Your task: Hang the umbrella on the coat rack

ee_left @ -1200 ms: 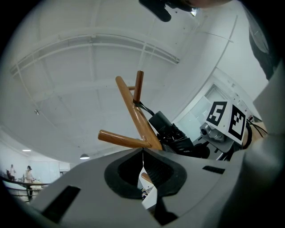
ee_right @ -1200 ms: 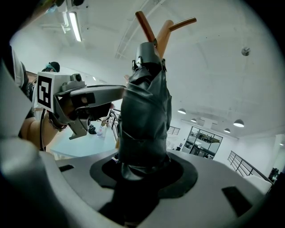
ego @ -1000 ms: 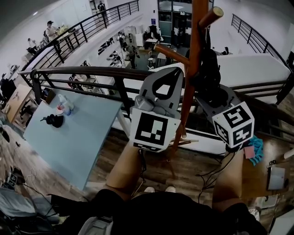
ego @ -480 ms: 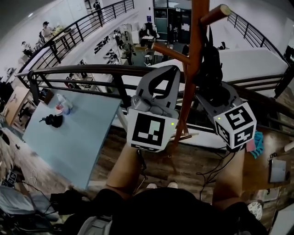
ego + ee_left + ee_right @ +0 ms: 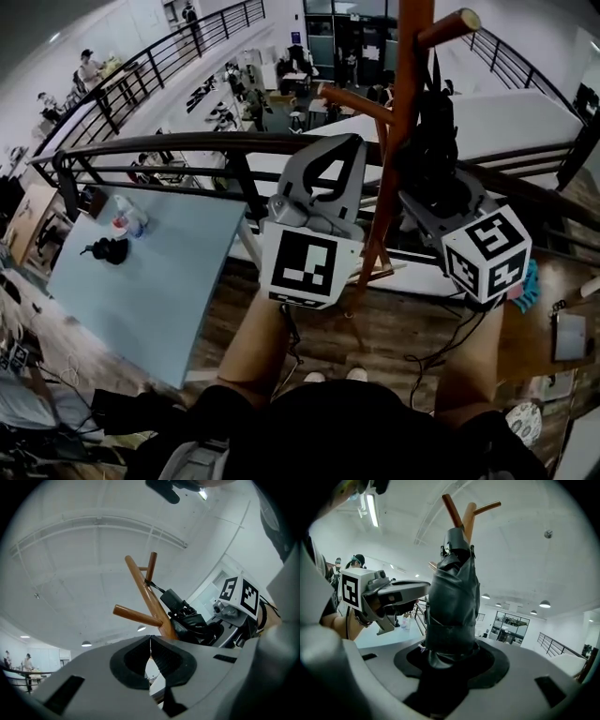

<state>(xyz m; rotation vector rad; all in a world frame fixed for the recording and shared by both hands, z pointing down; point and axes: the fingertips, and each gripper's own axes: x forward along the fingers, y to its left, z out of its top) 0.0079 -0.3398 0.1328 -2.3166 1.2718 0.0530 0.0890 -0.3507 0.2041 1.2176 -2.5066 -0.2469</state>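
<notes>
In the right gripper view, the right gripper (image 5: 451, 656) is clamped on the lower end of a folded dark umbrella (image 5: 452, 597), which stands upright between its jaws and fills the middle of the frame. Just behind the umbrella's top, the wooden coat rack (image 5: 465, 513) spreads its pegs at the top centre. In the head view the umbrella sits right of centre in the upper half, just beside the rack's upright pole (image 5: 405, 112) and below a peg (image 5: 448, 26) that slants toward the upper right. Whether the umbrella touches the pole cannot be told. The left gripper (image 5: 150, 639) has its jaws closed together with nothing between them. In the head view it is held at the centre, just left of the pole. A dark railing (image 5: 187, 145) curves across the frame behind both grippers. A pale blue table (image 5: 159, 281) lies at the lower left, with a bottle (image 5: 127, 217) and a small dark object (image 5: 108, 250) near its far corner.
</notes>
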